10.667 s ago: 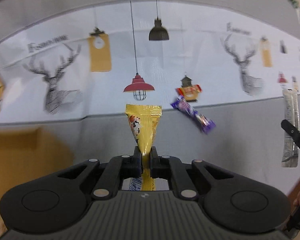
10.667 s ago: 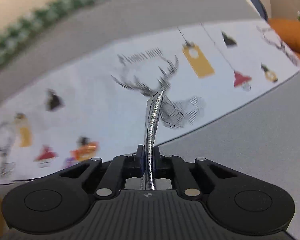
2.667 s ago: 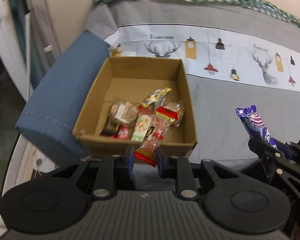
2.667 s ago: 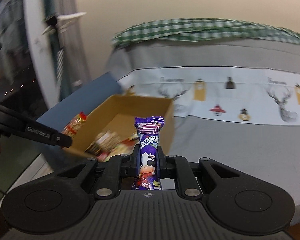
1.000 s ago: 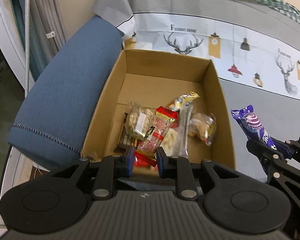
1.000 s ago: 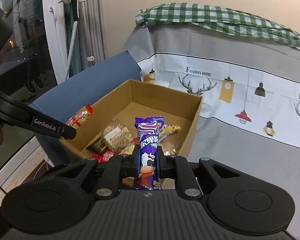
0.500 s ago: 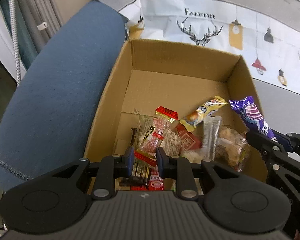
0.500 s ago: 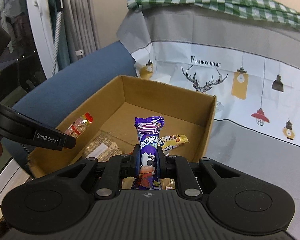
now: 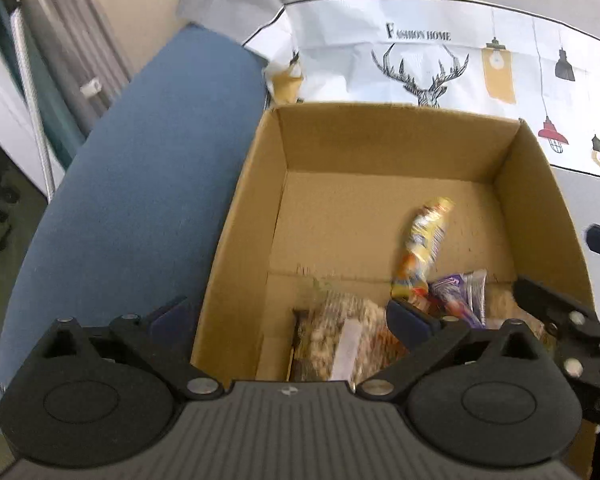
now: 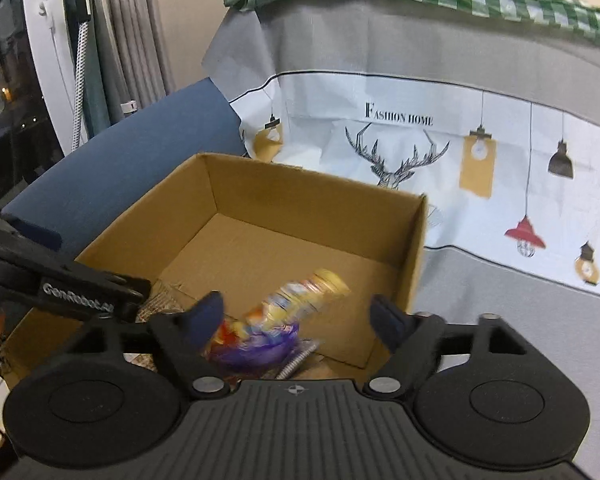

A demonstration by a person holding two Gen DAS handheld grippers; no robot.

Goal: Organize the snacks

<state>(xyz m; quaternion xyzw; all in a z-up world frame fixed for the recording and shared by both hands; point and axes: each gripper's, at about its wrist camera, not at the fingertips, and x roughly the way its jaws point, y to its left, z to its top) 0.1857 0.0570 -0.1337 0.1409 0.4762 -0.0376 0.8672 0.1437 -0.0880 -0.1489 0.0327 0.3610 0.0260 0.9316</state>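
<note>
"Fashion home" is printed above a deer on the white cloth at upper centre; "GenRobot.AI" marks the left gripper. Its jaws, like the right gripper's, have just been opening and stand wide, holding nothing. Blurred purple and yellow snack packets lie in the cardboard box beside a blue cushion.

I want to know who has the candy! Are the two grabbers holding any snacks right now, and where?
Nothing is held. The left gripper and right gripper have just opened wide, and the purple snack lies loose in the box.
</note>
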